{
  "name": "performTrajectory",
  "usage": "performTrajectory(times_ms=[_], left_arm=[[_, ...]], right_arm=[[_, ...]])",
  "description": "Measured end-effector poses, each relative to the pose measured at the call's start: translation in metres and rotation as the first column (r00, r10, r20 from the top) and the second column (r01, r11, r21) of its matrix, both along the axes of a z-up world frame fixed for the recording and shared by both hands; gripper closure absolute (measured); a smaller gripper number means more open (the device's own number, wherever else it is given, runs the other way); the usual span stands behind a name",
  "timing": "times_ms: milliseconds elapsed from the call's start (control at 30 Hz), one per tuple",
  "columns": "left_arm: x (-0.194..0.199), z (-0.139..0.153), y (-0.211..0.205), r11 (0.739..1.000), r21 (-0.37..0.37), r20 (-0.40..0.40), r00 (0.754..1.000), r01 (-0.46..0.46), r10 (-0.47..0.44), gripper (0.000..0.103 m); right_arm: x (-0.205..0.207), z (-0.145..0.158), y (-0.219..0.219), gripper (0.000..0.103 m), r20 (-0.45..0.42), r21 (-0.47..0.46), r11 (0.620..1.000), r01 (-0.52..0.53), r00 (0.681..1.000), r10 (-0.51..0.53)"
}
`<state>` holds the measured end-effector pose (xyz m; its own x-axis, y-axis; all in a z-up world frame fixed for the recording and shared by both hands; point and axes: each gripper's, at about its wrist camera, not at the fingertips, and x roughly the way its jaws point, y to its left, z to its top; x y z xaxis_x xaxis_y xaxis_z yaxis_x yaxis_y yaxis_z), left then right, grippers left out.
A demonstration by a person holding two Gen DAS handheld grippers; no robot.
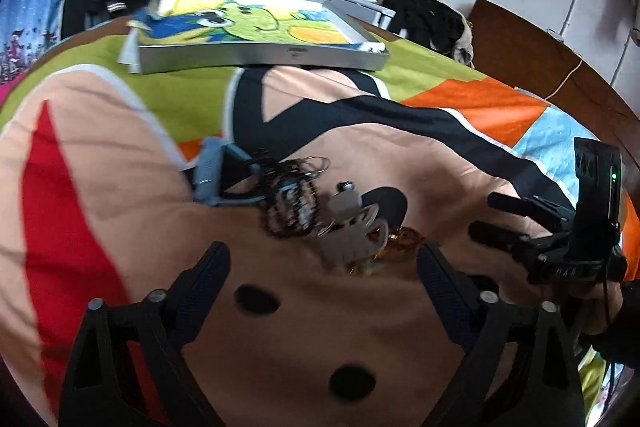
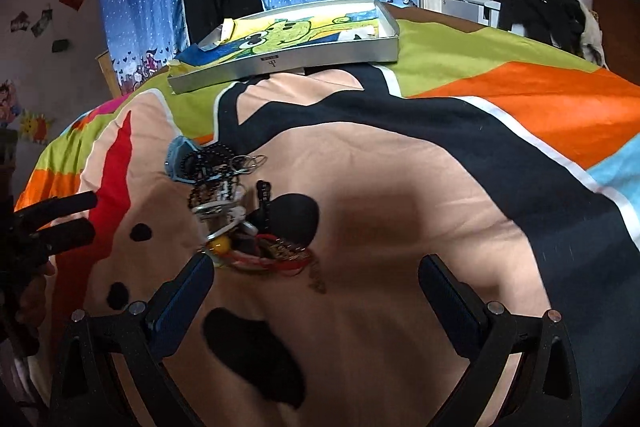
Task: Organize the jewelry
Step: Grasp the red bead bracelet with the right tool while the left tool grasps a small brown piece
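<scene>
Left wrist view first: my left gripper [image 1: 322,273] hung over the bed [image 1: 120,207] with its jaws spread wide and nothing between them. The jewelry pile [image 1: 320,211] lay just past the fingertips on the peach part of the cartoon bedspread: dark beaded strands, thin wire rings, a pale flat piece and something amber at the near edge, all tangled and blurred. A small blue box [image 1: 218,175] sat touching the far left of the heap, and I judged it to be where pieces should go, which would explain the pile being heaped against it. Further back a shallow silver tray [image 1: 260,53] with a green cartoon picture rested on the bedspread, well apart from the pile. My right gripper [image 1: 496,223] showed at the right edge, level with the heap.

Right wrist view next: the right gripper [image 2: 316,273] was also wide open and empty, aimed with the pile [image 2: 240,219] nearer its left finger than its middle. From here I could make out a yellow bead [image 2: 221,246], red cord and a fine chain trailing toward me. The blue box [image 2: 178,163] sat at the pile's far end, the tray [image 2: 288,61] beyond it. The left gripper [image 2: 90,217] came in from the left edge, so both tools flanked the heap; I reckoned that suited pulling one piece free while the other steadied the tangle.
</scene>
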<state>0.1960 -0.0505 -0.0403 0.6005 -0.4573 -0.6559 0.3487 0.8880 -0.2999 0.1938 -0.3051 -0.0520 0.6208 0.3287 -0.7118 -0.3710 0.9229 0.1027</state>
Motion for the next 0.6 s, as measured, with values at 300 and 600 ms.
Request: performTrajectory(times_ms=[300,600], left_arm=[[0.032,-0.020,-0.032,0.991,0.044,-0.020,0.992,0.124,-0.123,0.062],[0.043,-0.019,-0.047,0.987,0.087,-0.017,0.991,0.134,-0.133,0.094]], right_arm=[[0.022,-0.022,0.000,0.038,-0.077,-0.024,0.997,-0.075,0.994,0.073],[0.040,-0.032,0.007,0.062,-0.169,0.034,0.994,-0.103,0.980,0.108]])
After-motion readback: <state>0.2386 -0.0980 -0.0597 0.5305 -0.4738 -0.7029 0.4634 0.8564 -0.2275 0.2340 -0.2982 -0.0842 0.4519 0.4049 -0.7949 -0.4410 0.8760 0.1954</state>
